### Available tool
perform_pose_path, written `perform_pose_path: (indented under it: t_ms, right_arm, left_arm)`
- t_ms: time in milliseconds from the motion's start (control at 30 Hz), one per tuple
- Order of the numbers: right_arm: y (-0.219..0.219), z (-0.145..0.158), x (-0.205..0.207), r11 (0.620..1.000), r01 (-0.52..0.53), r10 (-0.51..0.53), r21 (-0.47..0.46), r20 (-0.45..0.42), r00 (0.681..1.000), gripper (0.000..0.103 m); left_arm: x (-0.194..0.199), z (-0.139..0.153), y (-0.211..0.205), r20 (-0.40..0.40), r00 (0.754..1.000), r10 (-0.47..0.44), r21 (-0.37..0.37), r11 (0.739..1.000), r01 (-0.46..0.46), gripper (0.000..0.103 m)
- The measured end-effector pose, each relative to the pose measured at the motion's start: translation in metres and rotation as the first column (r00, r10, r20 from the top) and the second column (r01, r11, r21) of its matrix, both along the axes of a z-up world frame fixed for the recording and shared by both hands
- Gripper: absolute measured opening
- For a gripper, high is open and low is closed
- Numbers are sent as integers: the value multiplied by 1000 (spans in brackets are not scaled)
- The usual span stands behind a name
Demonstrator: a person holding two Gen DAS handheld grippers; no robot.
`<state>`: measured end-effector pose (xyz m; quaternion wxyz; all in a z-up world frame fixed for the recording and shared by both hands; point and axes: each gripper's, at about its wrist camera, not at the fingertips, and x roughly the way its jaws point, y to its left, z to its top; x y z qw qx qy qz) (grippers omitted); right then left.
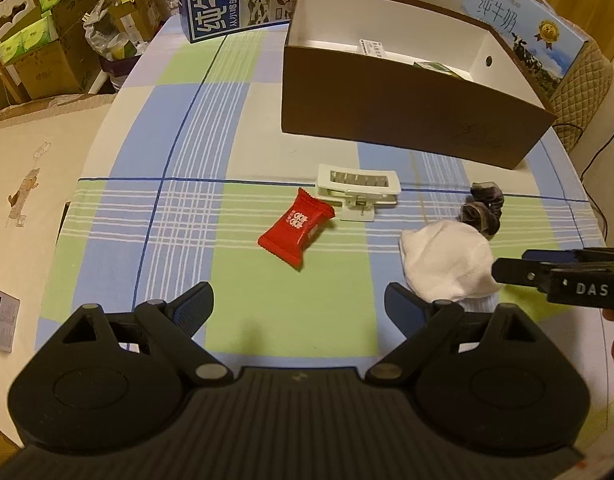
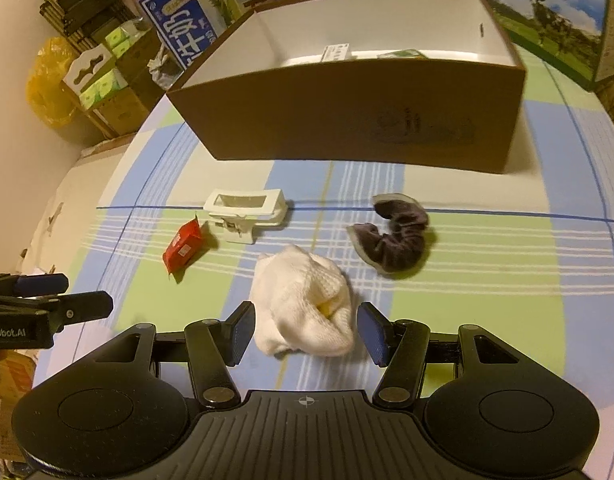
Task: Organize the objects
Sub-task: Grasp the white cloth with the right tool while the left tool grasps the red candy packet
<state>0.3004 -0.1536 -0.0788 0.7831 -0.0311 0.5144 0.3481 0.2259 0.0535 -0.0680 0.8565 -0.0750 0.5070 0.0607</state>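
- Objects to organize are split between the box (image 2: 347, 112) and the tablecloth (image 1: 179, 120): at least two small packets already lie inside the box, a white one (image 1: 371, 47) and a green one (image 1: 435, 67), so part of the job looks done.
- Four things remain on the cloth in front of the box: a red snack packet (image 1: 295, 227), a white clip (image 1: 357, 190), a dark scrunchie (image 2: 395, 236) and a white sock (image 2: 307, 304).
- Right gripper (image 2: 305, 332) stands at about half width with the sock between its blue pads; a gap shows on each side, so the sock is straddled, not yet gripped.
- Left gripper (image 1: 297, 308) has its jaws wide and holds nothing; it hangs over bare cloth, with the red packet just ahead of it.
- Judged from this, the sock is the item in hand; the packet, clip and scrunchie would follow.
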Motion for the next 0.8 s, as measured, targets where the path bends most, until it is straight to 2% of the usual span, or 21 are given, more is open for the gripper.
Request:
perform_pose_path:
  t_ms: [267, 433, 500, 533, 600, 667, 800]
  right_arm:
    - [29, -20, 5, 999, -32, 33, -31, 18, 999, 54]
    - [36, -39, 6, 995, -27, 31, -97, 46, 998, 54]
    - [33, -45, 4, 995, -27, 32, -91, 49, 998, 43]
    - [31, -45, 2, 995, -35, 41, -89, 63, 997, 40]
    - [29, -42, -2, 994, -64, 72, -87, 91, 993, 31]
    - [25, -37, -3, 995, -73, 79, -66, 82, 994, 21]
    - [20, -21, -7, 998, -67, 69, -20, 79, 995, 20]
  left_arm:
    - [8, -10, 9, -9, 1000, -1, 2, 1000, 1, 90]
    - [14, -17, 15, -18, 1000, -5, 2, 1000, 5, 90]
    - [16, -21, 17, -20, 1000, -10, 3, 1000, 10, 90]
    - [17, -22, 17, -20, 1000, -13, 7, 1000, 14, 90]
    - [20, -26, 19, -19, 1000, -23, 15, 1000, 23, 90]
    - [24, -30, 20, -19, 999, -36, 21, 999, 36, 89]
    - [35, -41, 21, -21, 996, -86, 40, 995, 87, 86]
